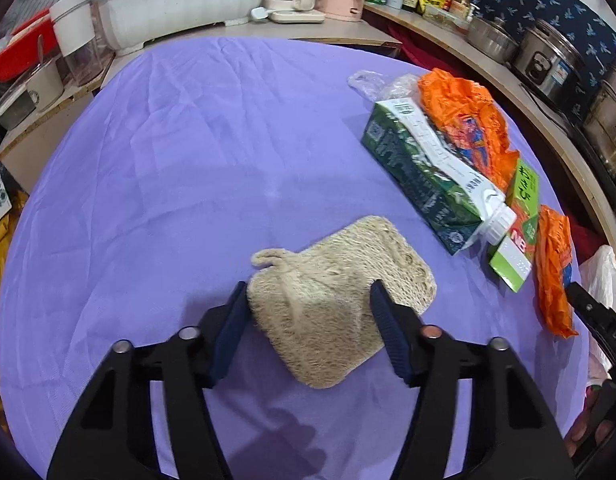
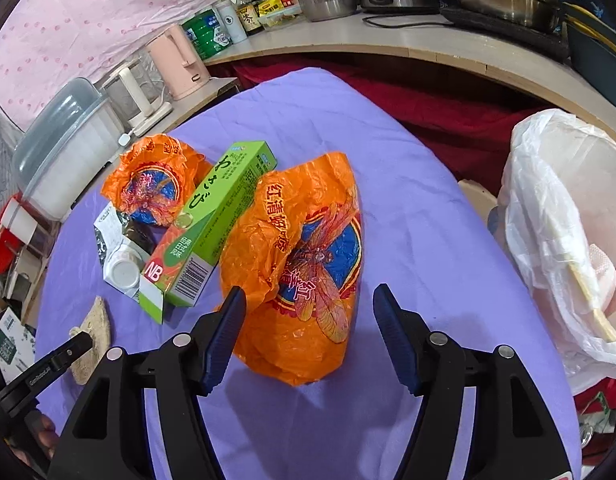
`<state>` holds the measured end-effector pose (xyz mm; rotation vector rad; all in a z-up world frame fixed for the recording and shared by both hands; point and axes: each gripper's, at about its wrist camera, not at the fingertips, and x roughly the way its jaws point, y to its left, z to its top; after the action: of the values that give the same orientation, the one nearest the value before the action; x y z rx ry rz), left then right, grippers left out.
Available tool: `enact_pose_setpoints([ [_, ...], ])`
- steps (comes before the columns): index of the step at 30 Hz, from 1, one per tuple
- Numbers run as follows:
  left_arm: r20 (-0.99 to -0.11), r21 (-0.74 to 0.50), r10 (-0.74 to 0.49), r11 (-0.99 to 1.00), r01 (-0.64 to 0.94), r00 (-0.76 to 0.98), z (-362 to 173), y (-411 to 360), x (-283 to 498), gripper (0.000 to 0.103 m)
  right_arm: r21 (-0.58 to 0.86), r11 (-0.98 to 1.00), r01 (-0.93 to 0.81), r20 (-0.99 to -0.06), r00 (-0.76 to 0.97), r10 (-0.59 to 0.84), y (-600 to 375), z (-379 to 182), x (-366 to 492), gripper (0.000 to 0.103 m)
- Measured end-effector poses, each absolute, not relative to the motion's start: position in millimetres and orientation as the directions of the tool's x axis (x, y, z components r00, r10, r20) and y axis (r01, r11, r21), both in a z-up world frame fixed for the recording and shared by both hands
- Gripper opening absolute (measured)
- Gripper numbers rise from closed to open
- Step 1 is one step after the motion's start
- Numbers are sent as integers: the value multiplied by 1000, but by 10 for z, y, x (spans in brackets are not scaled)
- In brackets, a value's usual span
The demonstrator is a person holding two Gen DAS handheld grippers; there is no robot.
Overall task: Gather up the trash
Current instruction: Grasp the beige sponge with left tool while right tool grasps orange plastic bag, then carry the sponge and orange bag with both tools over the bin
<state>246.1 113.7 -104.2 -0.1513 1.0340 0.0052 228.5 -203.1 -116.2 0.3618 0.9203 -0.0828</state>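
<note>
A tan loofah scrubber [image 1: 332, 300] lies on the purple tablecloth [image 1: 168, 180]. My left gripper [image 1: 308, 300] is open, its jaws on either side of the scrubber's near end. In the right wrist view an orange wrapper [image 2: 308, 264] lies between the open jaws of my right gripper [image 2: 306, 308]. A green box [image 2: 212, 220], a second orange wrapper [image 2: 152, 180] and a milk carton [image 1: 424, 176] lie beyond. The scrubber also shows in the right wrist view [image 2: 94, 332].
A bin lined with a white plastic bag [image 2: 568, 232] stands off the table's right edge. A curved wooden counter [image 2: 388, 40] holds pots, bottles and a pink kettle [image 2: 180, 64]. A clear plastic bag [image 1: 372, 82] lies behind the carton.
</note>
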Motion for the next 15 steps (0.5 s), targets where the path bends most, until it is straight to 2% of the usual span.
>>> enact_pose_setpoints([
  [2,-860,-118,-73,991,-59,505,-1042,1089,2469,28,279,934,223,-796,598,95,-2022,-1220,2316,64],
  [3,-858,-123,-80,991,-53,507,-1035,1073,2470,22,283,932,225,-798,594,100,-2022,-1245,2325,64],
  [5,-854,-121,-82,992,-43,514,-1005,1043,2463,20,293,929,226,-801,589,110,-2025,-1275,2330,62],
  [9,-841,-134,-105,991,-17,530,-912,980,2420,16,305,929,209,-799,588,130,-2004,-1272,2306,36],
  [11,-833,-139,-116,990,-2,540,-846,940,2391,15,310,929,200,-800,583,141,-1985,-1258,2278,14],
  [15,-821,-145,-133,989,23,555,-730,847,2338,14,318,930,183,-782,606,148,-1968,-1163,2178,8],
])
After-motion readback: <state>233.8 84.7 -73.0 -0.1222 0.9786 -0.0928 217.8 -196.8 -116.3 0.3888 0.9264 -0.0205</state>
